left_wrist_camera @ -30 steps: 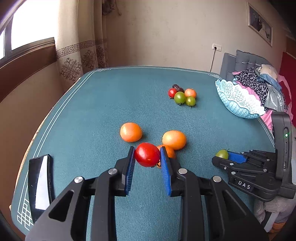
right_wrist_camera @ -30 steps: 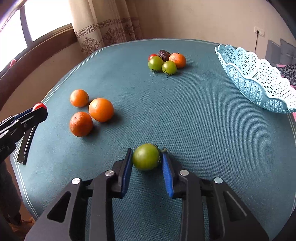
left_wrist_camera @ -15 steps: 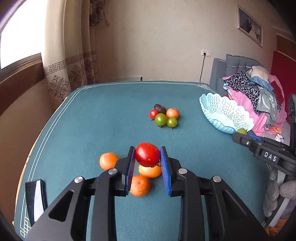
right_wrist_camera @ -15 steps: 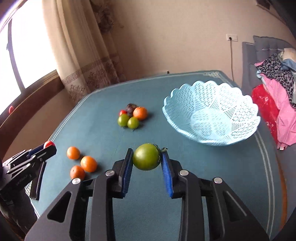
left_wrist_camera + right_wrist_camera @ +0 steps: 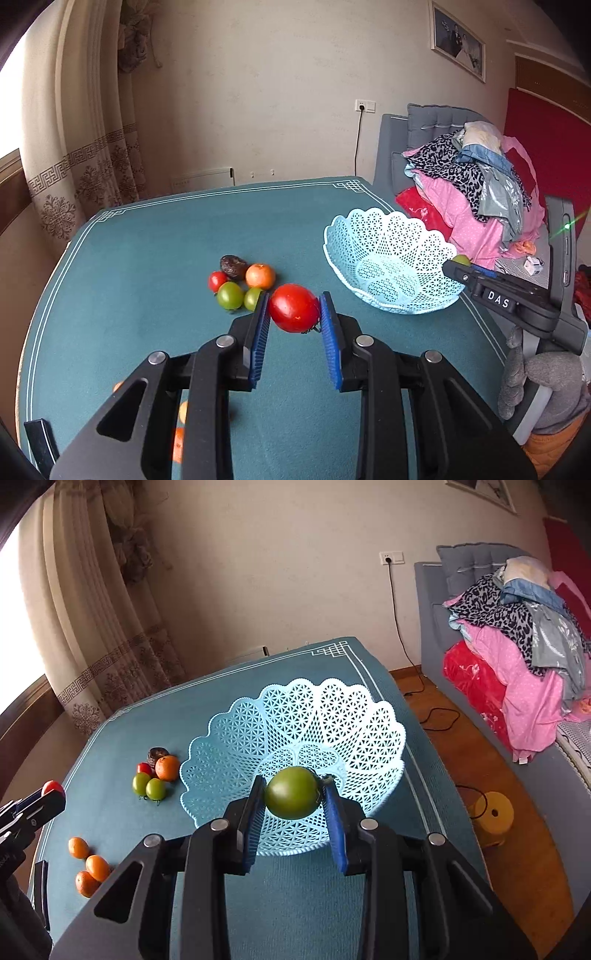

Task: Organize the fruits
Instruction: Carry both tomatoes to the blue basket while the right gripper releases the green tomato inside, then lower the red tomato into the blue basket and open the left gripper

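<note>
Green tomato (image 5: 293,793) pinched in my right gripper (image 5: 295,801), held over the light-blue basket (image 5: 373,716); red tomato (image 5: 294,308) clamped in my left gripper (image 5: 293,325) above the teal table (image 5: 147,258). Fruit cluster (image 5: 242,282) lies beside the basket, three oranges (image 5: 88,866) well apart

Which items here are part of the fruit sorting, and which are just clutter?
Job:
left tool shut on red tomato
right tool shut on green tomato
basket, nothing in it
fruit cluster on table
three oranges

Clutter:
clothes pile
black phone-like slab
yellow stool
wall cable
</note>
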